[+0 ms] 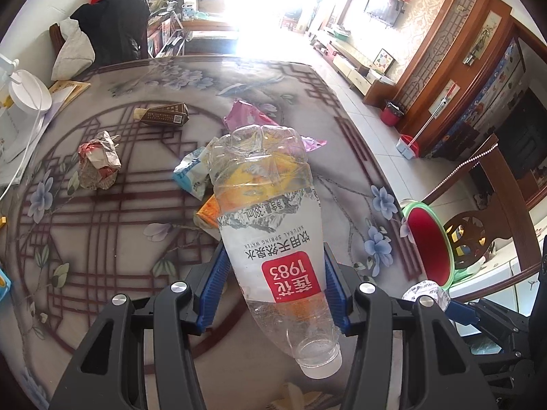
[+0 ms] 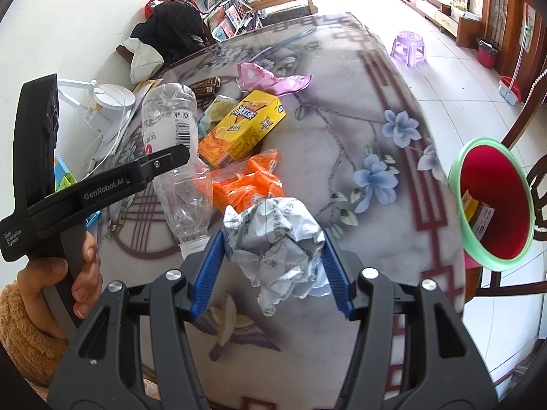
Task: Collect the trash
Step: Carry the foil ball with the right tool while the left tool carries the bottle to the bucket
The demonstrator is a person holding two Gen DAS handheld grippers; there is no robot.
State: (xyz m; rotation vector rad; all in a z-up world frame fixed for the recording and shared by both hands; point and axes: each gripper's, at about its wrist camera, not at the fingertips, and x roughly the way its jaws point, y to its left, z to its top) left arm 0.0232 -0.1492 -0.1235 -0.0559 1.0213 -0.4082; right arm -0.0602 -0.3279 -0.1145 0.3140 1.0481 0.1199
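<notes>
My left gripper (image 1: 275,283) is shut on a clear crumpled plastic water bottle (image 1: 270,225) with a red label, held above the table, neck toward the camera. The bottle also shows in the right wrist view (image 2: 177,157), beside the left gripper's body (image 2: 102,184). My right gripper (image 2: 273,263) is shut on a crumpled white paper ball (image 2: 277,239), above the table's near edge. A red bin with a green rim (image 2: 492,205) stands off the table's right edge, some trash inside; it also shows in the left wrist view (image 1: 429,249).
On the flowered table (image 2: 376,102) lie a yellow-orange carton (image 2: 242,130), an orange plastic bag (image 2: 249,181), a pink wrapper (image 2: 270,77), a brown box (image 1: 164,114), a crumpled wrapper (image 1: 97,160), a blue-white packet (image 1: 191,171) and a banana peel (image 2: 229,317). A white lamp (image 1: 27,92) stands at left.
</notes>
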